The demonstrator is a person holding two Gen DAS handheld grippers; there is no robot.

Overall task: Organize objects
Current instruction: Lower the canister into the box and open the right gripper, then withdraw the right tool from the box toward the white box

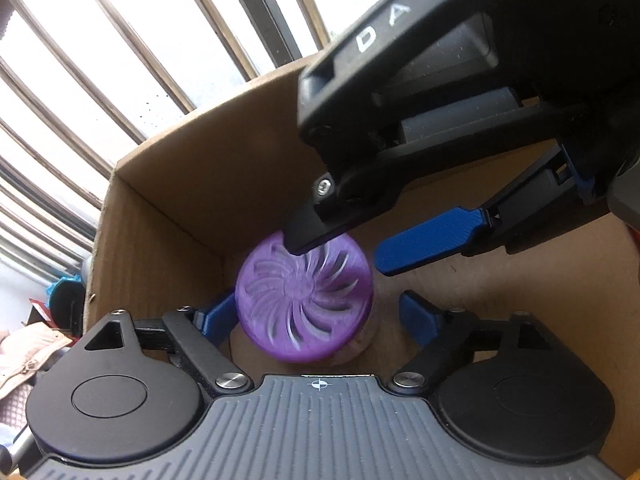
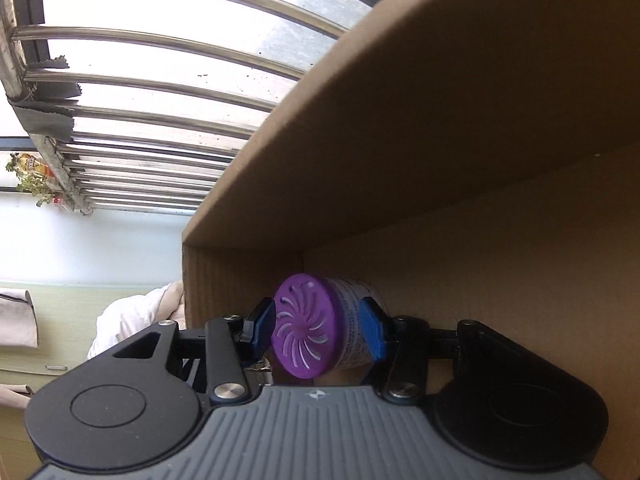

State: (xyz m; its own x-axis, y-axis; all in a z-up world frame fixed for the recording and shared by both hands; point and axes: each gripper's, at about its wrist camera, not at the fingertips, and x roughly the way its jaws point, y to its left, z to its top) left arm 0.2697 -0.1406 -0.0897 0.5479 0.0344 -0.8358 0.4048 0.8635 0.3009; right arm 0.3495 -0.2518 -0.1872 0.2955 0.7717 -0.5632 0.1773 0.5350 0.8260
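Note:
A purple-capped air freshener jar (image 1: 306, 298) with a swirl-vent lid sits inside a cardboard box (image 1: 168, 240). My left gripper (image 1: 316, 316) is open, its blue fingers either side of the jar with gaps. My right gripper (image 1: 340, 248) reaches down from the upper right in the left wrist view, one blue pad (image 1: 428, 244) showing clear of the jar on its right. In the right wrist view the jar (image 2: 310, 328) lies between my right gripper's (image 2: 316, 330) blue pads (image 2: 370, 330), which stand close on both sides.
The box walls (image 2: 440, 160) enclose both grippers closely. Behind the box is a barred window (image 1: 120, 40). Clothes and clutter (image 1: 32, 344) lie outside the box at the left.

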